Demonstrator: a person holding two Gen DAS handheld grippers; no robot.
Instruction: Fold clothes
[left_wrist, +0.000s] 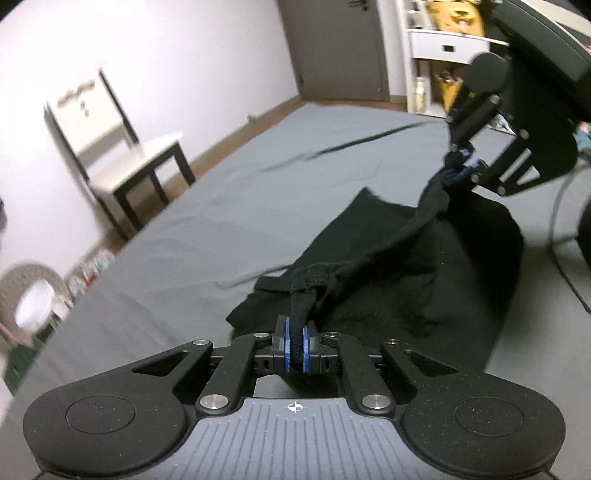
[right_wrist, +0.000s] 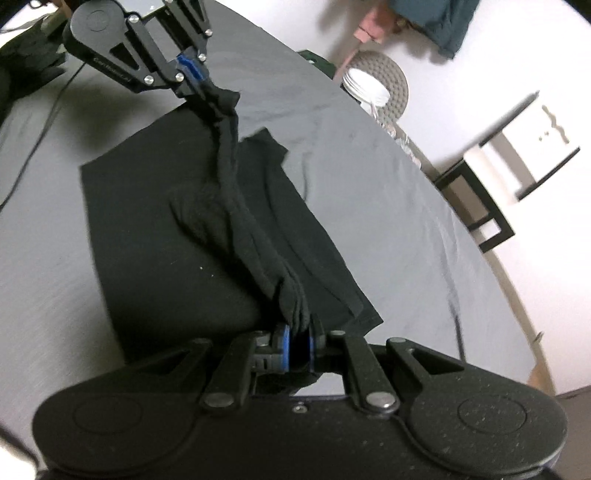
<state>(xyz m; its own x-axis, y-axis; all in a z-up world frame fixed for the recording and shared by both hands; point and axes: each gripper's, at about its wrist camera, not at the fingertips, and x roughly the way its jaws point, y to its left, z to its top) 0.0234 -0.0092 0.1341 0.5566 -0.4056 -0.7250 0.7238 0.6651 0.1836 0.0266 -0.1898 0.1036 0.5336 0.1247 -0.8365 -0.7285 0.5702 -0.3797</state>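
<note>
Item: black garment (right_wrist: 155, 221), lying on the grey bed sheet (left_wrist: 221, 206).

Position: the body of it rests flat on the sheet, roughly squared off. One edge is gathered into a rope-like band (right_wrist: 236, 192) that rises off the fabric and runs between your two claws.

Left claw (left_wrist: 295, 347): clamped on the nearer end of that band; cloth fills the gap between the blue pads (left_wrist: 305, 347). The right-wrist view shows it (right_wrist: 192, 74) at the far end, gripping the bunched fabric.

Right claw (right_wrist: 298, 341): closed on the other end of the band, fabric pinched between its pads. The left-wrist view shows it (left_wrist: 461, 166) raised above the sheet with cloth hanging from it.

Progress, as judged: you appear to be mid-fold. The garment looks already narrowed, with a layered flap (right_wrist: 295, 206) lying along one side, so at least one fold seems done. The lifted edge has yet to be carried across and laid down; smoothing and any last fold remain. No finished stack is visible.

Containers: none on the bed within view. A white shelf unit (left_wrist: 443, 40) stands at the far wall with yellowish items in it, too blurred to name. A pile of white plates (right_wrist: 365, 86) sits on a round woven piece beside the bed.

Other: a dark cable (right_wrist: 33, 147) lies on the sheet near the garment.
</note>
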